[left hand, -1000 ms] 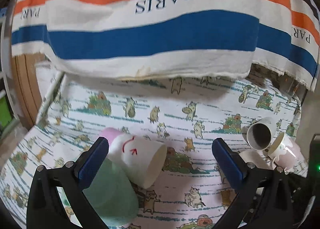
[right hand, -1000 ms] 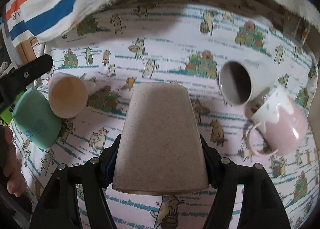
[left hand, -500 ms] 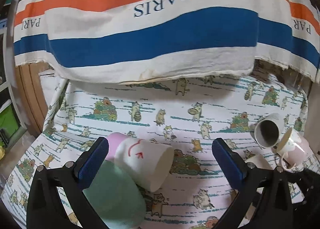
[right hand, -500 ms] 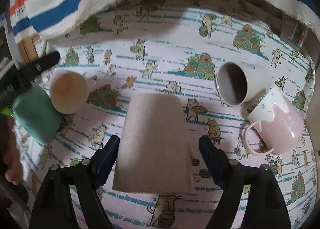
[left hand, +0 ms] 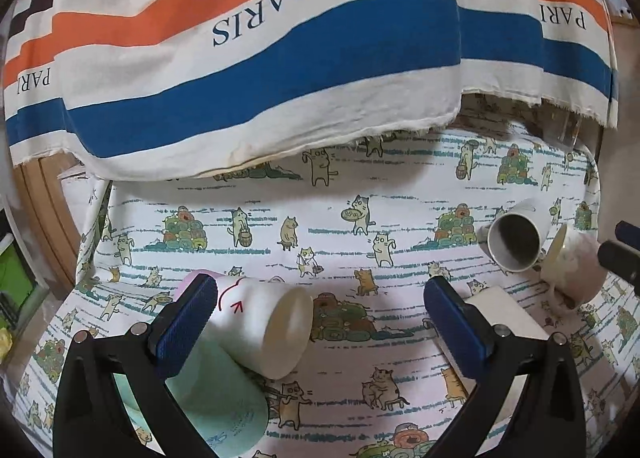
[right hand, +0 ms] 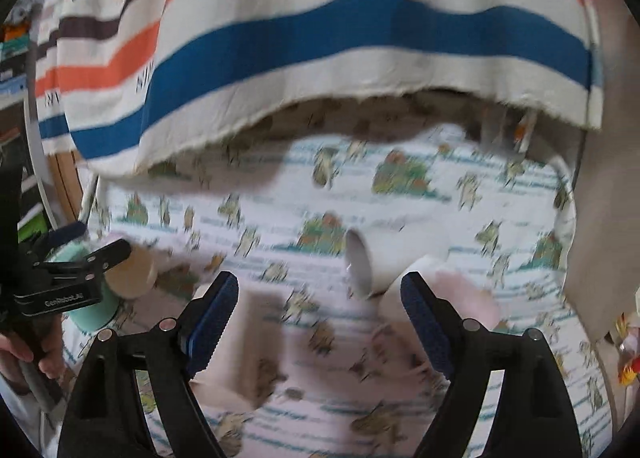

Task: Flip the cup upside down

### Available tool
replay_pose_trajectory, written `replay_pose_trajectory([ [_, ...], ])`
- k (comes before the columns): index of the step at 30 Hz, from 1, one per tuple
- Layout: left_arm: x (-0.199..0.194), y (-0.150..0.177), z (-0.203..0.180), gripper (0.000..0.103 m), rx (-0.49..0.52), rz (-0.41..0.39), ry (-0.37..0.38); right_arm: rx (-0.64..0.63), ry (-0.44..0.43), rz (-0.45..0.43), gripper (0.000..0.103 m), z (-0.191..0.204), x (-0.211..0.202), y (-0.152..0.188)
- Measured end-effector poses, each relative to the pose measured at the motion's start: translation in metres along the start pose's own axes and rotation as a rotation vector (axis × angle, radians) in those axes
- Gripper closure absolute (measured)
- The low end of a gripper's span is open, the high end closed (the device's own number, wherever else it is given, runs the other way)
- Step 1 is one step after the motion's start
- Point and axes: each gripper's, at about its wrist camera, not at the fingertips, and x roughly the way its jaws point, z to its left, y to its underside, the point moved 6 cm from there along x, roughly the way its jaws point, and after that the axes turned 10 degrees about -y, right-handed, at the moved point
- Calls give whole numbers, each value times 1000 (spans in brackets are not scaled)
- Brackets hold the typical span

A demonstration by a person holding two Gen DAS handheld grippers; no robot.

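A speckled beige cup (left hand: pixel 505 308) stands upside down on the cat-print cloth; in the blurred right wrist view it (right hand: pixel 256 334) sits low, by the left finger. My right gripper (right hand: pixel 318 314) is open and empty, pulled back above it. My left gripper (left hand: pixel 318 316) is open and empty above the cloth. A white cup with a pink base and red marks (left hand: pixel 262 326) lies on its side by the left finger (left hand: pixel 186 322), resting on a mint green cup (left hand: pixel 216 398).
A grey-white cup (left hand: pixel 514 236) lies on its side at the right, mouth toward me, touching a tipped pink mug (left hand: pixel 574 268). A striped "PARIS" cloth (left hand: pixel 280 58) hangs over the back. The cloth's edge (left hand: pixel 86 234) drops off at the left.
My right gripper has opened, let go of the beige cup standing upside down, and pulled back and up. My left gripper has drawn back a little.
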Motion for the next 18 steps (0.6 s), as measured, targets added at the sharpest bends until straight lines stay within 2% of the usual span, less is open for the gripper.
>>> replay_pose_trajectory([
  [6,-7,-6,-13,0,2,40,24,86,-50,-70,18,-30,-8,-6],
  [8,-13,-7,-24,0,24,53,30,105,-41,-81,18,-37,-9,-7],
  [14,-26,-6,-69,0,112,138,60,74,-24,-114,18,-40,-14,-5],
  [18,-32,-3,-92,0,125,172,66,73,-28,-151,18,-43,-24,-8],
])
